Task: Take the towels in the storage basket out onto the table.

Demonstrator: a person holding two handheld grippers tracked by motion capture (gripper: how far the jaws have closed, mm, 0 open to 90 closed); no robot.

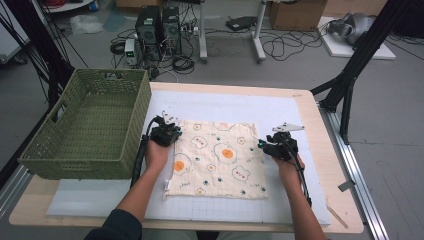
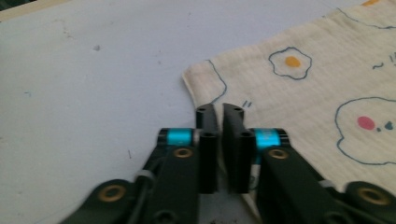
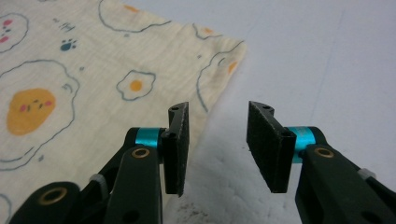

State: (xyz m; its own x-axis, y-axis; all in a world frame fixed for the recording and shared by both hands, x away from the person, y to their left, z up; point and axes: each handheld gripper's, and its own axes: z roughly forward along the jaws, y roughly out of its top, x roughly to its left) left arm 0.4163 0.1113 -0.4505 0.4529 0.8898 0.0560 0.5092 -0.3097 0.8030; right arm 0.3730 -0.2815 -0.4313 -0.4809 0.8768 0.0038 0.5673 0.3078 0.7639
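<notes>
Cloth [image 1: 217,160] flat on mat [image 1: 280,112] at counter [image 1: 325,150] centre; basket [image 1: 90,125] left of it, at counter's left edge.

cloth [image 1: 220,157]: cream, fried-egg print | basket [image 1: 87,125]: green | tongs [image 3: 217,140]: black, cyan bands

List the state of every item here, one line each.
Cloth: spread flat on the mat, unfolded.
Basket: upright, empty.
Left gripper: jaws nearly together at the cloth's edge, narrow gap.
Right gripper: jaws open over the cloth's edge, gripping nothing.

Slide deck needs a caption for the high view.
Two hand-held grippers, left gripper and right gripper, flank an egg-print cloth.
</notes>
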